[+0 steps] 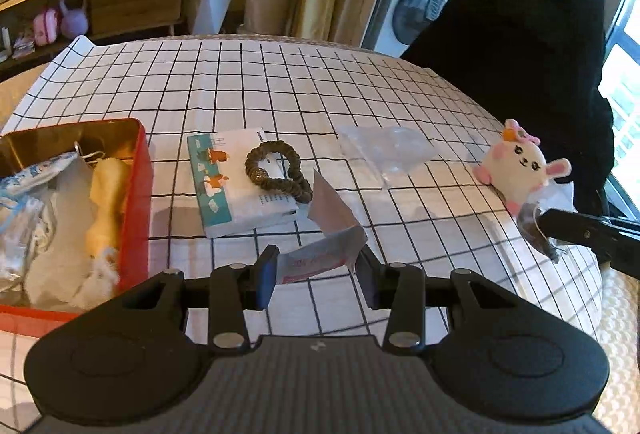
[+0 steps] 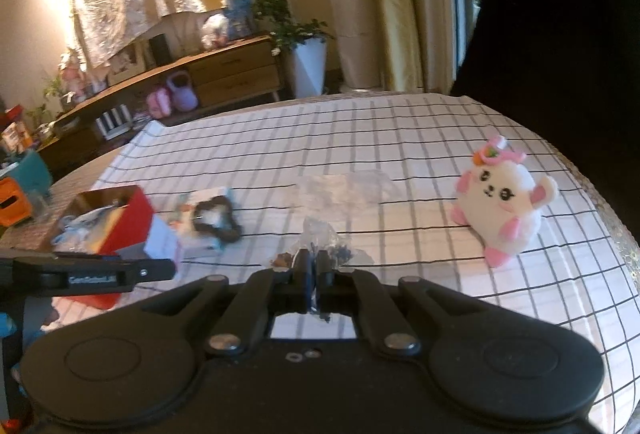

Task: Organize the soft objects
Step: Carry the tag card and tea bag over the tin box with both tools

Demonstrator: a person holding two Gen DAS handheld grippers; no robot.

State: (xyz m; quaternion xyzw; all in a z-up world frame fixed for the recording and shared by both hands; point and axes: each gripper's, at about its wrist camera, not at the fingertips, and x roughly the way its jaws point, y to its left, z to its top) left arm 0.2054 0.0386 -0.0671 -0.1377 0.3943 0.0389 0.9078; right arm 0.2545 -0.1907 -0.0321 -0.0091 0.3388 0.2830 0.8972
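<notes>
My left gripper (image 1: 316,276) is open over the checked cloth, its fingers on either side of a small folded packet (image 1: 320,258). Beyond it a brown scrunchie (image 1: 276,169) lies on a white-and-teal tissue pack (image 1: 236,181). A red tin (image 1: 138,201) at the left holds several soft items. My right gripper (image 2: 314,266) is shut on a clear bag with dark contents (image 2: 320,238), also seen at the right of the left wrist view (image 1: 534,230). A white-and-pink plush (image 2: 504,197) sits at the right, also in the left wrist view (image 1: 520,165).
An empty clear plastic bag (image 1: 384,149) lies mid-table, also in the right wrist view (image 2: 344,189). The table's rounded edge runs close behind the plush. A person in black (image 1: 520,33) stands at the far right. A wooden sideboard and potted plants stand beyond the table.
</notes>
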